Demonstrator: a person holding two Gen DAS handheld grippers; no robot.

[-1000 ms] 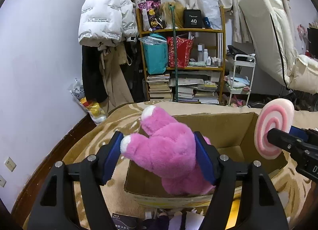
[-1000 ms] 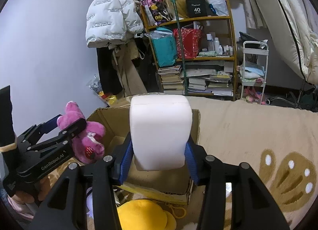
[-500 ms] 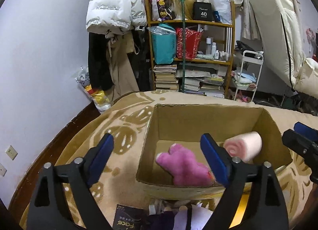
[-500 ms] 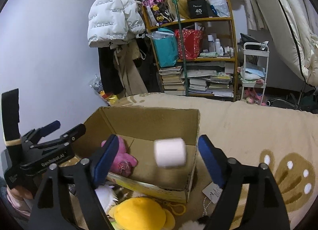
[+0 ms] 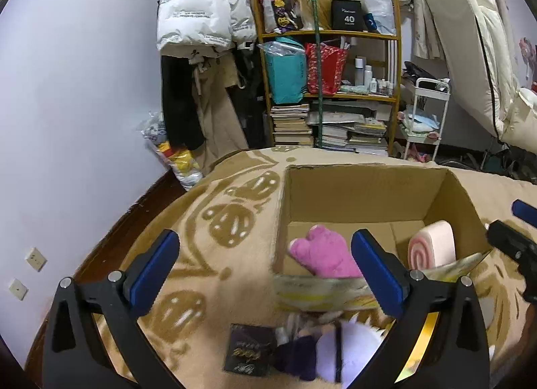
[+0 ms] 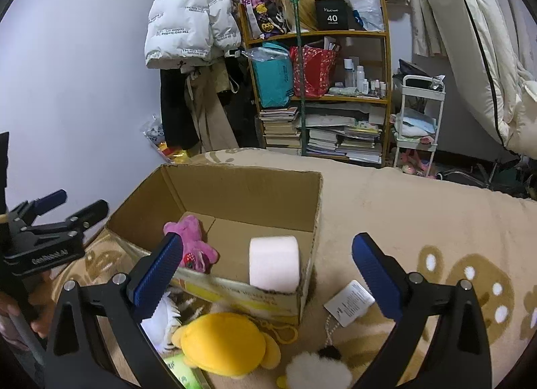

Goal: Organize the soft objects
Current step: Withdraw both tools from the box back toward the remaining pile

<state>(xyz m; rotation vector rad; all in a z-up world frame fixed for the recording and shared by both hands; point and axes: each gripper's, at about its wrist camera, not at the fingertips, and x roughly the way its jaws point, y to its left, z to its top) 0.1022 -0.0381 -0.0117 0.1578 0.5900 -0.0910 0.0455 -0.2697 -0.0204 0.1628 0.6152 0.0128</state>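
Right wrist view: the right gripper (image 6: pixel 266 270) is hanging empty above the near wall of the cardboard box (image 6: pixel 241 194), jaws spread wide. Inside are lying the pink plush (image 6: pixel 194 248) and the swirl-roll cushion (image 6: pixel 273 263). Still outside, the yellow plush (image 6: pixel 228 343) is lying just below and slightly left of this gripper, against the box front, its long axis running left to right. The left gripper (image 5: pixel 265 270), likewise wide open and empty, is hovering farther left, so the right hand appears nearer for the next pick.
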